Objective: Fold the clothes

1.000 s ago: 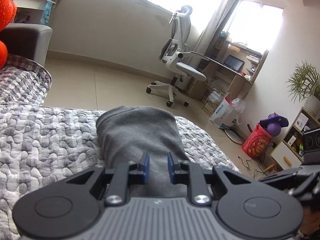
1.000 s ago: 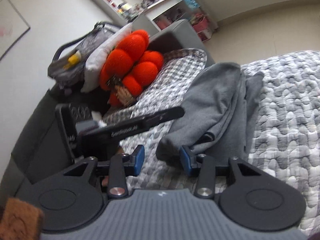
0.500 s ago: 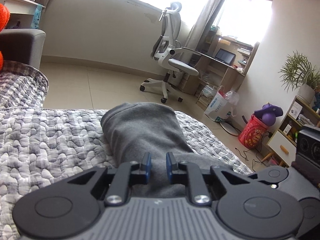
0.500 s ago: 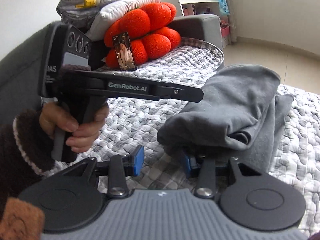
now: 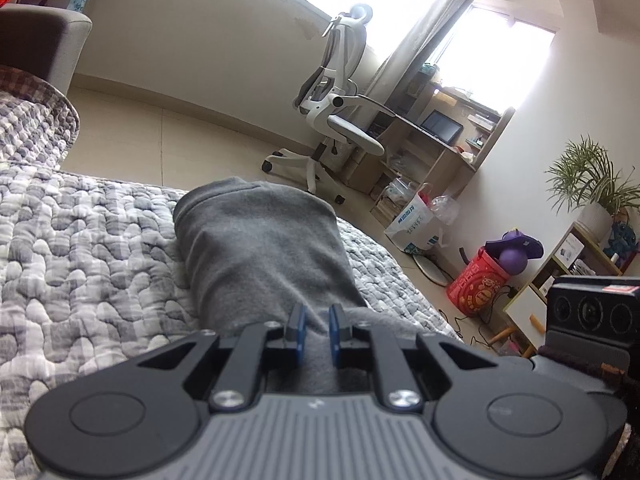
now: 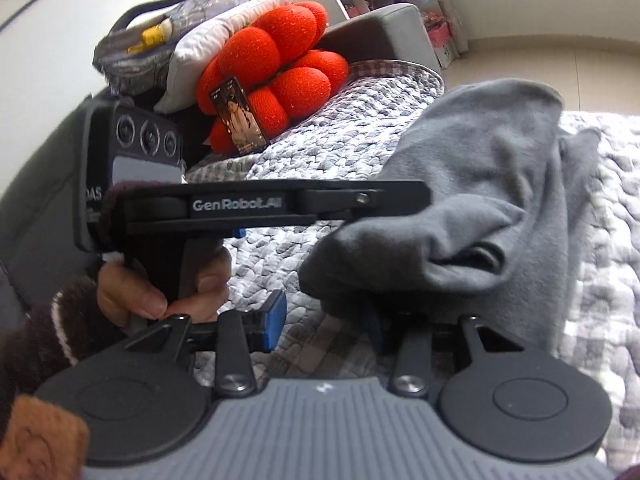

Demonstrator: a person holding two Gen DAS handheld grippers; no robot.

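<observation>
Lying along the grey-and-white pebble-quilted bed cover [image 5: 92, 264] — a soft grey folded fleece garment [image 5: 260, 252], near end pinched between the blue pads of the left gripper [image 5: 316, 330], jaws nearly together on a fold of cloth. Seen from the right wrist, the same garment [image 6: 480, 184] bunched and layered on the cover, its rolled near edge draped over the inner finger of the right gripper [image 6: 326, 326]; jaws standing apart there, other pad bare, nothing pinched. Crossing in front, partly blocking the cover: the left hand [image 6: 160, 284] in a dark fuzzy sleeve. Beyond the garment, orange segmented plush cushion [image 6: 276, 64] with a small photo card [image 6: 240, 116] leaning on it. Past the bed's far edge, a white office chair [image 5: 336, 96], red printed bucket [image 5: 476, 284], potted green plant [image 5: 592, 184].
</observation>
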